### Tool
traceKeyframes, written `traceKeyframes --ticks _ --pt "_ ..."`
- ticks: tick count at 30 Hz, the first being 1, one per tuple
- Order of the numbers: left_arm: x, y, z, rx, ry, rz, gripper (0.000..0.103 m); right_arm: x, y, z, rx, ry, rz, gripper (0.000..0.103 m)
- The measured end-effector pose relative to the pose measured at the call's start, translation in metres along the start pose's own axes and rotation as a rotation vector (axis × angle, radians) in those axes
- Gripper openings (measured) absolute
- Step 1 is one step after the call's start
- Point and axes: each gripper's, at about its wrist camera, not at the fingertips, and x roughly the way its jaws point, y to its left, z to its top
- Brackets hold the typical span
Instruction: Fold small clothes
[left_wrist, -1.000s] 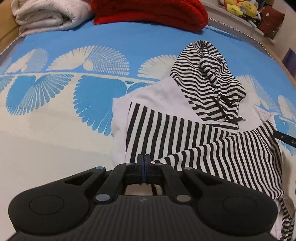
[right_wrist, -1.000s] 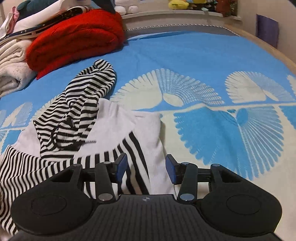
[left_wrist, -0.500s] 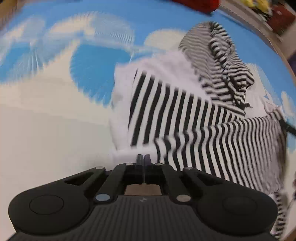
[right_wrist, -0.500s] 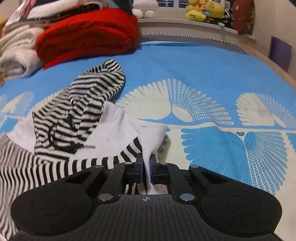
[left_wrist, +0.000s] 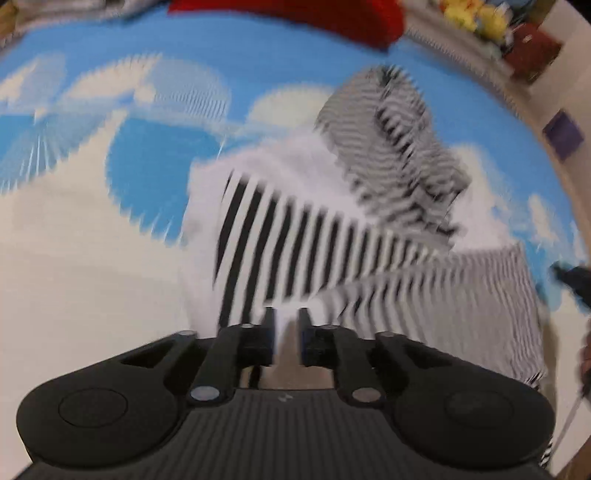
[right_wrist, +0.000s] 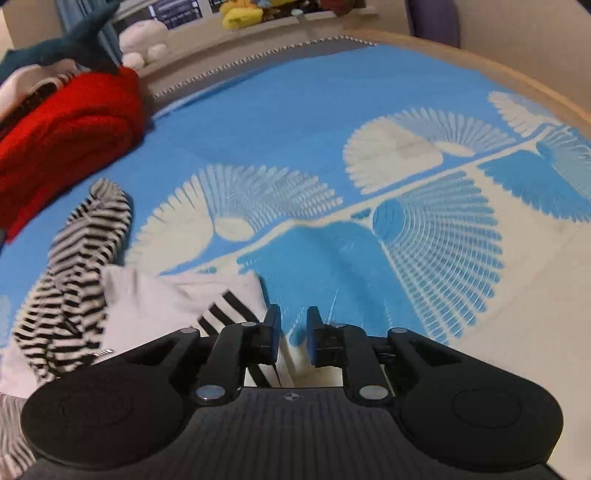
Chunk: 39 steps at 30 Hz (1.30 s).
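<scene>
A black-and-white striped hooded top (left_wrist: 295, 240) lies partly folded on the bed, its hood (left_wrist: 399, 147) toward the far side. The left wrist view is blurred. My left gripper (left_wrist: 284, 325) hovers at the near hem with its jaws opening; pale cloth shows in the narrow gap and the pads do not press it. In the right wrist view the hood (right_wrist: 85, 251) and white body (right_wrist: 147, 306) lie at the left. My right gripper (right_wrist: 293, 325) is over the blanket just right of the striped corner (right_wrist: 229, 310), jaws opening, with nothing gripped.
The blue blanket with white fan shapes (right_wrist: 295, 129) covers the bed. A folded red knit (right_wrist: 66, 125) sits at the far left, with plush toys (right_wrist: 240, 11) on a shelf behind. The wooden bed edge (right_wrist: 517, 77) curves along the right.
My left gripper's shut jaws have parted at the hem. My right gripper closed on the white corner, then parted and swung right, leaving the corner left of its fingers.
</scene>
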Motion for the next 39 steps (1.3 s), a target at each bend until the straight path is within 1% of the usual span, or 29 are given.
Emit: traceKeyframes --ticks 1,3,4,6,7,8,9,11,12,14,15,16,17,18,20,21,22,24,26,27,28,29,30,32,34,35,36,37,39 --pt "0.006 0.005 -0.003 -0.023 0.036 -0.005 0.025 -0.011 0.0 0.003 -0.009 -0.007 0.016 0.019" --pt "0.018 0.011 -0.008 -0.066 0.089 -0.044 0.025 -0.036 -0.001 0.004 -0.03 -0.016 0.047 0.027" --pt "0.021 0.011 -0.009 -0.071 0.097 -0.058 0.025 -0.048 0.0 0.004 -0.047 -0.018 0.063 0.029" --pt "0.022 0.003 -0.01 -0.036 0.084 -0.039 0.024 -0.072 0.004 -0.001 -0.092 -0.013 0.083 0.041" --pt "0.021 0.001 -0.01 -0.017 0.075 -0.027 0.021 -0.081 0.007 -0.005 -0.121 -0.004 0.093 0.043" --pt "0.02 -0.002 -0.01 -0.003 0.061 -0.023 0.002 -0.09 0.011 -0.01 -0.16 0.011 0.107 0.047" --pt "0.015 -0.004 -0.008 0.012 0.032 -0.021 0.002 -0.096 0.016 -0.017 -0.211 0.032 0.118 0.051" --pt "-0.002 -0.007 -0.004 0.044 -0.066 0.004 0.002 -0.104 0.023 -0.037 -0.33 0.082 0.124 0.053" --pt "-0.016 -0.01 -0.001 0.055 -0.126 0.007 0.002 -0.105 0.026 -0.049 -0.385 0.101 0.112 0.053" --pt "-0.043 -0.011 0.003 0.046 -0.25 -0.034 0.002 -0.103 0.029 -0.076 -0.498 0.143 0.078 0.053" --pt "-0.05 -0.011 0.003 0.041 -0.289 -0.034 0.002 -0.1 0.03 -0.091 -0.563 0.155 0.056 0.053" --pt "-0.051 -0.011 0.004 0.037 -0.304 -0.008 0.002 -0.095 0.03 -0.103 -0.609 0.165 0.028 0.053" --pt "-0.047 -0.011 0.003 0.028 -0.297 0.016 0.003 -0.09 0.031 -0.113 -0.651 0.185 0.003 0.053" --pt "-0.041 -0.01 0.003 0.015 -0.263 0.028 0.003 -0.083 0.031 -0.125 -0.7 0.215 -0.018 0.052" --pt "-0.034 -0.008 0.001 0.004 -0.187 0.017 0.004 -0.071 0.031 -0.14 -0.759 0.254 -0.051 0.05" --pt "-0.036 -0.009 -0.001 0.004 -0.185 0.011 0.005 -0.07 0.032 -0.144 -0.773 0.249 -0.057 0.05" --pt "-0.039 -0.012 -0.003 0.018 -0.202 0.01 0.005 -0.071 0.032 -0.144 -0.772 0.24 -0.056 0.049" --pt "-0.041 -0.02 -0.007 0.07 -0.208 0.0 0.005 -0.071 0.032 -0.138 -0.746 0.251 -0.063 0.008" --pt "-0.026 -0.024 -0.012 0.114 -0.139 -0.019 0.007 -0.073 0.028 -0.134 -0.728 0.261 -0.083 0.007" --pt "-0.013 -0.025 -0.015 0.131 -0.081 0.001 0.008 -0.075 0.027 -0.131 -0.718 0.276 -0.08 0.007" --pt "-0.001 -0.023 -0.021 0.144 -0.024 0.041 0.008 -0.076 0.025 -0.129 -0.706 0.296 -0.082 0.007" --pt "0.012 -0.02 -0.026 0.154 0.045 0.109 0.008 -0.078 0.022 -0.126 -0.695 0.318 -0.085 0.007" --pt "0.016 -0.016 -0.028 0.153 0.063 0.147 0.008 -0.081 0.02 -0.123 -0.684 0.324 -0.085 0.008" --pt "0.004 -0.012 -0.025 0.125 0.018 0.125 0.008 -0.095 0.019 -0.114 -0.635 0.303 -0.06 0.008" --pt "-0.012 -0.012 -0.021 0.131 -0.051 0.072 0.01 -0.112 0.015 -0.099 -0.537 0.244 0.014 0.008" --pt "-0.014 -0.013 -0.021 0.139 -0.068 0.066 0.014 -0.118 0.014 -0.094 -0.495 0.208 0.043 0.008" --pt "-0.011 -0.014 -0.021 0.147 -0.065 0.078 0.016 -0.121 0.014 -0.089 -0.46 0.173 0.065 0.012" --pt "-0.005 -0.013 -0.023 0.15 -0.039 0.102 0.017 -0.121 0.015 -0.086 -0.432 0.144 0.077 0.014" --pt "0.015 -0.009 -0.028 0.157 0.042 0.156 0.018 -0.111 0.019 -0.084 -0.412 0.111 0.081 0.017"
